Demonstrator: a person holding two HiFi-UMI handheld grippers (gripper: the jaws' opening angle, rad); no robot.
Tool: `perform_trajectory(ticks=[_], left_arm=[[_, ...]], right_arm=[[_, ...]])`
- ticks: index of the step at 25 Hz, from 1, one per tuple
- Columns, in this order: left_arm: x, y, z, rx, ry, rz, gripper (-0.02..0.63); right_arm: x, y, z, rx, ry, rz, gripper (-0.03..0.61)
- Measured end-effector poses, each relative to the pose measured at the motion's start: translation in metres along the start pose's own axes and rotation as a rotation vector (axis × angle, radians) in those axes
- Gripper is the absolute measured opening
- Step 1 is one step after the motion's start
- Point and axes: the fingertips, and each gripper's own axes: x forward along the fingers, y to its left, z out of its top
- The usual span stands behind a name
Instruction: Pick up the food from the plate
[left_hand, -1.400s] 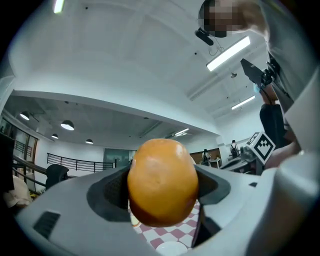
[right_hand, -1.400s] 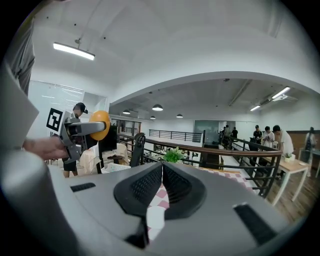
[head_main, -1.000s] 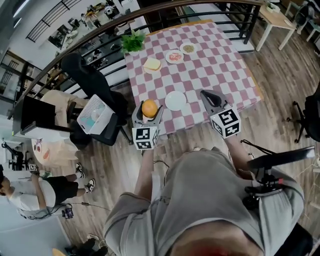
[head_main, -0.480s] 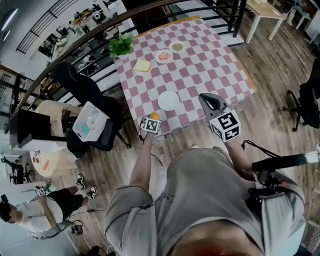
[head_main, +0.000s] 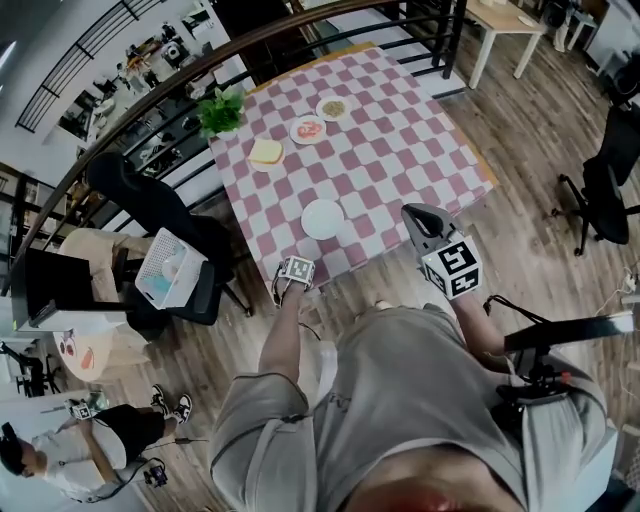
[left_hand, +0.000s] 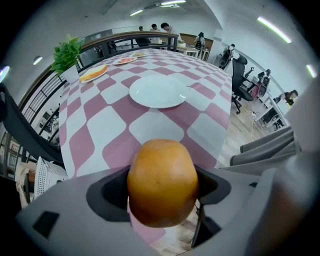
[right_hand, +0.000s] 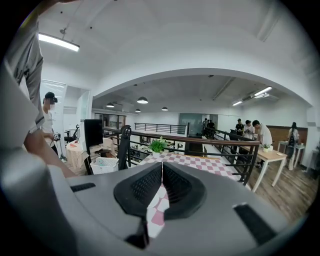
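Note:
An orange (left_hand: 162, 182) fills the jaws of my left gripper (head_main: 296, 268), which is shut on it. The gripper hangs just off the near edge of the checked table (left_hand: 100, 125). In the head view its marker cube hides the fruit. Ahead of it, on the table, lies a bare white plate (left_hand: 157, 91) (head_main: 322, 218). My right gripper (head_main: 416, 214) (right_hand: 161, 167) is held off the table's near right corner. Its pads are pressed together with nothing between them.
Farther back on the table lie a sandwich plate (head_main: 265, 151), a plate of tomato slices (head_main: 308, 129) and another small dish (head_main: 333, 108), with a potted plant (head_main: 222, 108) at the far left corner. A black chair (head_main: 150, 200) and white basket (head_main: 165, 272) stand left; a railing runs behind.
My left gripper has drawn back off the table toward my body and tipped over, so its cube now hides the orange. The right gripper has barely moved.

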Motion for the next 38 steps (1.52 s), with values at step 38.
perform_trajectory(ticks=[38], left_arm=[[-0.528, -0.068, 0.114, -0.019, -1.454, 0.335, 0.389]], right_arm=[[0.036, 0.054, 0.066, -0.051, -0.186, 0.202, 0.014]])
